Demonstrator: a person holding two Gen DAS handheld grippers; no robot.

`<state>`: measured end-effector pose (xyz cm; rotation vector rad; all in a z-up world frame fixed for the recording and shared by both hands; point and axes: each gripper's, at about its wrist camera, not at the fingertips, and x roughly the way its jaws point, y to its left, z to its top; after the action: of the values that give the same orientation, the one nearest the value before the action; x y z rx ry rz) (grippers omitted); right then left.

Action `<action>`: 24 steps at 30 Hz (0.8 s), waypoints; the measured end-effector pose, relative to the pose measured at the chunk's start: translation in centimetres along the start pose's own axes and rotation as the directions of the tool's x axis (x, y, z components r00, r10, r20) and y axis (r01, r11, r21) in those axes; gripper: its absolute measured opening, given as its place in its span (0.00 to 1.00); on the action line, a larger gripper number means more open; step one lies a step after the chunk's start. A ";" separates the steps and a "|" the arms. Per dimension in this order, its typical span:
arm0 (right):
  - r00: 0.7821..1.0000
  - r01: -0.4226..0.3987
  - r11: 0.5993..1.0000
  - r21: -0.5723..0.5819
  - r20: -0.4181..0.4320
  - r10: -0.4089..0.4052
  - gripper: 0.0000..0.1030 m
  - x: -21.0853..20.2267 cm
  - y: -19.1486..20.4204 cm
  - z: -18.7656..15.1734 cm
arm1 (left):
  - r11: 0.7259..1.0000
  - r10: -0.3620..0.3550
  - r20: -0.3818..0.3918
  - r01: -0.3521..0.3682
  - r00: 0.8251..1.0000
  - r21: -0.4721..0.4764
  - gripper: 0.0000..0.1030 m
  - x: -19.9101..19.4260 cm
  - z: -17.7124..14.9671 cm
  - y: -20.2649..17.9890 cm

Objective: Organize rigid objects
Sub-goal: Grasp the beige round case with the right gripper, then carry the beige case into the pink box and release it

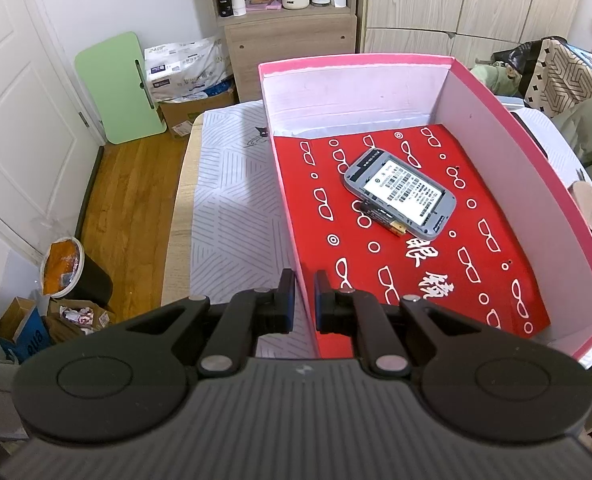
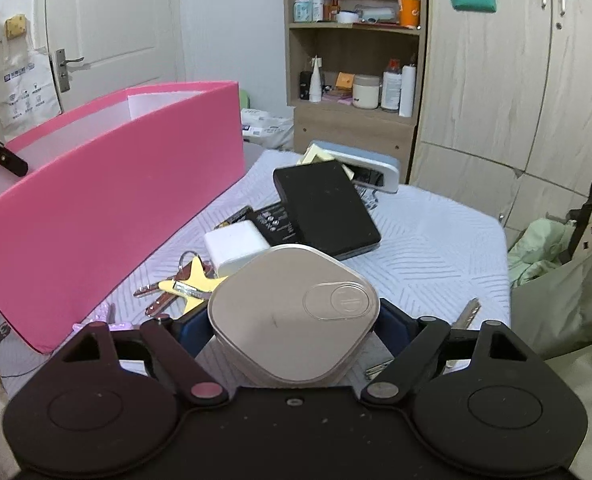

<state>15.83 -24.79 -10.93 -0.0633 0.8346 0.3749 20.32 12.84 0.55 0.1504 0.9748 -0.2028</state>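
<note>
While the left tool (image 1: 303, 300) sits at the near wall of the pink box (image 1: 527, 168), its two fingers stand on either side of that wall, one outside and one inside, with only a narrow gap between them; whether the pads touch the cardboard I cannot tell. Inside the box lies a red sheet with white glasses printed on it (image 1: 447, 256). On this sheet, well ahead of the left tool, a grey device with a white barcode label (image 1: 399, 192) lies flat, and a small black and gold battery (image 1: 379, 216) lies against its near edge.

The right tool (image 2: 294, 320) holds a beige rounded-square case (image 2: 292, 316) between its blue pads (image 2: 192, 328), which press on the left and right sides of it. The case is above the bed (image 2: 435, 240), to the right of the pink box. Just ahead of it lie a white charger (image 2: 236, 250), a black flat device (image 2: 325, 208), and keys with a yellow star tag (image 2: 192, 284). Farther back, partly under the black device, a grey-blue device (image 2: 363, 162) rests tilted. One more key (image 2: 465, 314) shows beside the right finger.
</note>
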 end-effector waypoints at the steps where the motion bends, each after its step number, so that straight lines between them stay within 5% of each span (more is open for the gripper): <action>1: 1.000 0.002 1.000 0.007 0.013 -0.002 0.84 -0.4 0.0 0.2 | 1.000 0.000 0.000 0.000 1.000 0.000 0.08 -0.1 0.0 0.0; 6: 0.995 -0.038 0.998 0.043 0.095 0.034 0.84 -3.4 0.8 2.2 | 1.000 -0.002 0.001 0.002 1.000 -0.001 0.08 -0.2 -0.1 0.0; 10: 0.980 -0.146 0.987 0.061 0.145 0.136 0.84 -5.6 2.9 4.5 | 1.000 -0.010 0.010 0.010 1.000 -0.013 0.08 -0.4 -0.2 0.1; 14: 0.926 -0.363 0.928 0.085 0.140 0.350 0.84 -6.4 5.7 7.4 | 1.000 -0.022 0.008 0.022 1.000 -0.012 0.08 -0.5 -0.4 0.1; 18: 0.872 -0.489 0.869 0.074 0.079 0.483 0.84 -5.1 9.6 10.4 | 0.999 -0.033 -0.005 0.033 0.999 -0.015 0.09 -0.4 -0.1 0.3; 24: 0.863 -0.446 0.882 0.151 -0.186 0.469 0.84 1.1 14.9 12.5 | 0.998 -0.063 -0.044 0.062 0.997 -0.026 0.09 -0.2 0.5 0.8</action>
<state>20.22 -8.08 -1.93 0.2000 1.0869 0.7852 20.85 13.52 1.01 0.1018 1.0267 -0.2456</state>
